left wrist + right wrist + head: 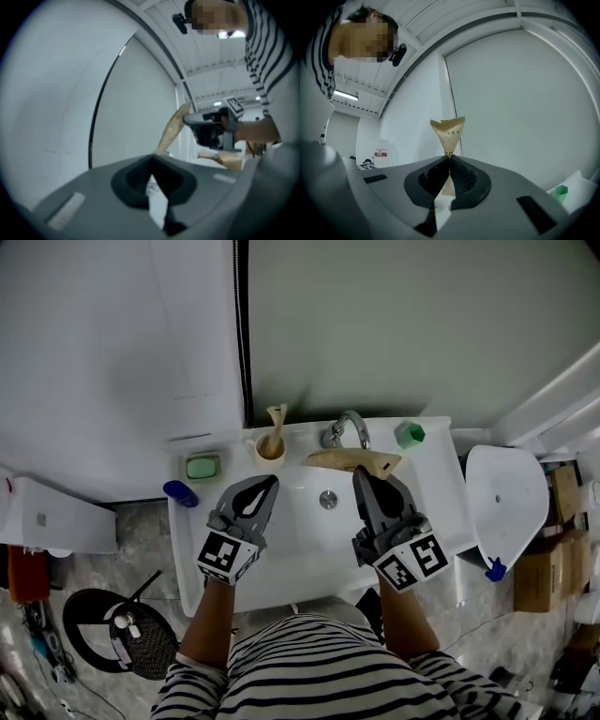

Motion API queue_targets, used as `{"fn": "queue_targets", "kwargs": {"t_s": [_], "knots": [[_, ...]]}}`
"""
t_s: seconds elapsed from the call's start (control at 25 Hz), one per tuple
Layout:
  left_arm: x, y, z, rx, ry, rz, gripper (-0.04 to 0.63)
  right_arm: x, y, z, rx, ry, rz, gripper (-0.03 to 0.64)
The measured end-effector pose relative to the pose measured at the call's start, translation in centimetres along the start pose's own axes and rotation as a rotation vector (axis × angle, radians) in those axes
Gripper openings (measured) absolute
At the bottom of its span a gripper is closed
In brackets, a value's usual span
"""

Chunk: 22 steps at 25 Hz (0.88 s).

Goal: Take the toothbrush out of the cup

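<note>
A beige cup [270,448] stands at the back of the white basin [300,549], left of the tap, with a pale toothbrush [277,418] upright in it. My left gripper [272,480] is shut and empty, its tips a little in front of the cup. In the left gripper view its jaws [152,159] meet with nothing between them. My right gripper [360,472] is shut on a tan paper packet [354,460] held level over the basin below the tap. The packet [448,131] sticks up from the pinched jaws in the right gripper view.
A chrome tap [347,430] rises at the basin's back edge, with the drain [328,500] below it. A green soap dish [203,466] and a blue object [180,493] lie at the left rim, a small green item [409,434] at the right. A white toilet lid [506,493] is to the right.
</note>
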<state>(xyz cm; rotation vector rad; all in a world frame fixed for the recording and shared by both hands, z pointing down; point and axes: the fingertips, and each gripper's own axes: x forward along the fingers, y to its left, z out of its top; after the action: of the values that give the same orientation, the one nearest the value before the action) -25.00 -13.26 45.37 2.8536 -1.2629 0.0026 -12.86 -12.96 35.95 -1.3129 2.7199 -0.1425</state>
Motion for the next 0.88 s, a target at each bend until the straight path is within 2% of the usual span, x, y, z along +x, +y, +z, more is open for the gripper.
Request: {"fn": "queue_targets", "kwargs": {"t_s": [0.52, 0.88], "knots": [[3.3, 3.3, -0.6, 0.036, 0.031, 0.03, 0.015, 0.7, -0.8, -2.8, -0.022, 0.076, -0.009, 0.012], [5.3, 5.1, -3.2, 0.029, 0.117, 0.05, 0.097, 1.4, -1.2, -4.1, -0.027, 0.111, -0.012, 0.012]]}}
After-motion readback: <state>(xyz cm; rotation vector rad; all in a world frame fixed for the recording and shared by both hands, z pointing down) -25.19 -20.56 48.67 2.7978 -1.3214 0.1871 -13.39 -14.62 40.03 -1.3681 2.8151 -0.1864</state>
